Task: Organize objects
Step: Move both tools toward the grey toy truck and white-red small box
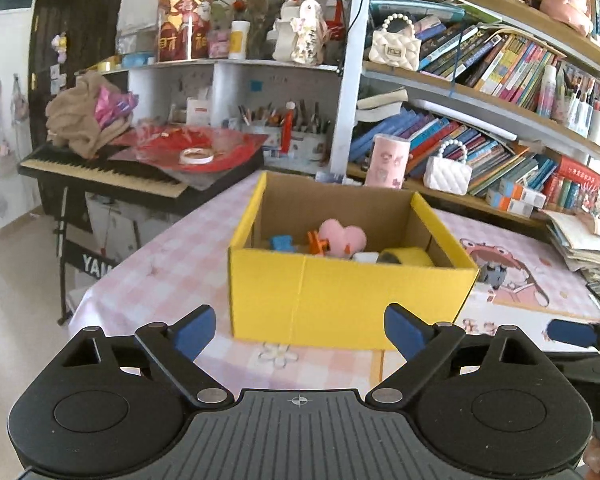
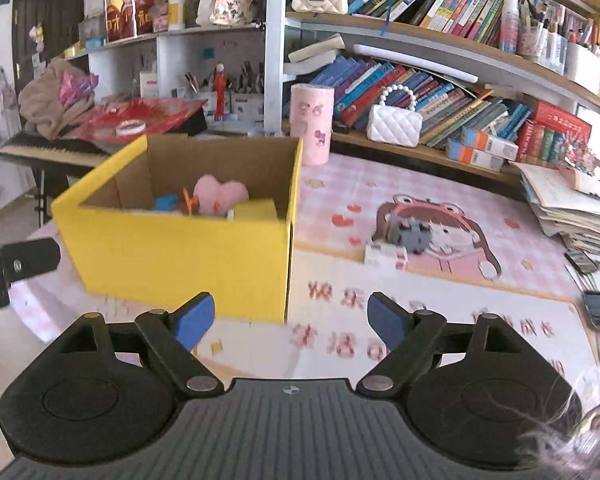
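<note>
Standing at the near edge of the pink checked tablecloth (image 1: 172, 264), the left gripper (image 1: 300, 330) had its blue pads spread wide with nothing between them. Ahead of it sat the yellow cardboard box (image 1: 340, 292), open-topped, already holding a pink heart plush (image 1: 342, 238), a blue piece, an orange piece and a yellow roll. The right gripper (image 2: 290, 318) was likewise wide open and empty. Beyond the box's right side, well apart from both tools, a small grey toy (image 2: 414, 236) and a white carton (image 2: 386, 255) touching it lay loose on the cartoon print. They lay ahead and right of the right gripper, the nearer hand by my judgement. The carton's long axis ran roughly across the right wrist view; which way the toy faced could not be told.
</note>
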Tool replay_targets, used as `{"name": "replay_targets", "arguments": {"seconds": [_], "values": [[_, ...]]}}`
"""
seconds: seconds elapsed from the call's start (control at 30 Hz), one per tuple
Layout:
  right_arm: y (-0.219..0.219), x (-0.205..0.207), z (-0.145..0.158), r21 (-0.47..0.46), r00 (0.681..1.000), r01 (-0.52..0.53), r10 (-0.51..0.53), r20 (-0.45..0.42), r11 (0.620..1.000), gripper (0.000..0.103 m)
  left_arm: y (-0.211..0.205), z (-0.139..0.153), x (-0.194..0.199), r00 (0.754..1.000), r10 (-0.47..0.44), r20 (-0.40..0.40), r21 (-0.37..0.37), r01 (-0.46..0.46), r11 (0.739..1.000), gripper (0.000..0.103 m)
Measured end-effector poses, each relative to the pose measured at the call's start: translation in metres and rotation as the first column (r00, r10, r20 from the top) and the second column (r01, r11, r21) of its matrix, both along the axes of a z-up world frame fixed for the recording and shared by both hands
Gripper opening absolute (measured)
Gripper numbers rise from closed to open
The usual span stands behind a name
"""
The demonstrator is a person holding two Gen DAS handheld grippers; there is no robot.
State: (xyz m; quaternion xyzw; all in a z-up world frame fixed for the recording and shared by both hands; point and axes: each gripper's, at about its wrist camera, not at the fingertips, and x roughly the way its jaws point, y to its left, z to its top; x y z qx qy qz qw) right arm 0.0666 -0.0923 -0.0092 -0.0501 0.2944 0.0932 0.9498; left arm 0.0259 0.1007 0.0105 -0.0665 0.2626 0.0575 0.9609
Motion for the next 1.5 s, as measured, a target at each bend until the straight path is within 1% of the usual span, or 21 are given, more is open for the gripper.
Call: {"name": "replay_targets", "arguments": {"seconds": [0.1,0.23,0.33,0.4,0.5,0.67,0.87,1.13,1.5], "values": [[0.003,-0.015,-0.005,-0.018,1.0,0.001,-0.001,-0.016,1.0,0.086,-0.004,-0.004,-0.01,1.0,-0.002,-0.017,0.016,0.003,1.0,0.093],[-0.001,-0.03,-0.009,-0.024,0.999,0.02,-0.021,-0.033,1.0,0.088,-0.011,-0.008,-0.02,0.998,-0.036,-0.045,0.019,0.037,0.999,0.093],[-0.006,-0.038,-0.009,-0.017,0.998,0.046,-0.046,-0.042,0.999,0.089,-0.015,-0.011,-0.028,0.997,-0.057,-0.055,0.028,0.059,0.998,0.094],[-0.008,-0.043,-0.01,-0.014,0.997,0.057,-0.058,-0.047,0.998,0.089,-0.017,-0.012,-0.032,0.996,-0.059,-0.06,0.034,0.061,0.998,0.096],[-0.011,-0.051,-0.01,-0.023,0.997,0.063,-0.064,-0.045,0.998,0.09,-0.019,-0.013,-0.037,0.996,-0.065,-0.061,0.027,0.067,0.997,0.097],[-0.021,-0.064,-0.01,-0.035,0.995,0.088,-0.089,-0.039,0.995,0.091,-0.031,-0.015,-0.043,0.992,-0.113,-0.064,0.021,0.114,0.993,0.097],[-0.042,-0.078,-0.012,-0.033,0.986,0.159,-0.161,-0.047,0.987,0.091,-0.048,-0.015,-0.043,0.982,-0.177,-0.072,0.022,0.179,0.984,0.097],[-0.066,-0.089,-0.013,-0.028,0.968,0.246,-0.247,-0.053,0.969,0.091,-0.072,-0.016,-0.038,0.96,-0.266,-0.085,0.028,0.269,0.963,0.097],[-0.103,-0.094,-0.02,-0.028,0.928,0.363,-0.364,-0.078,0.931,0.091,-0.111,-0.021,-0.02,0.923,-0.371,-0.105,0.025,0.376,0.926,0.097]]}}
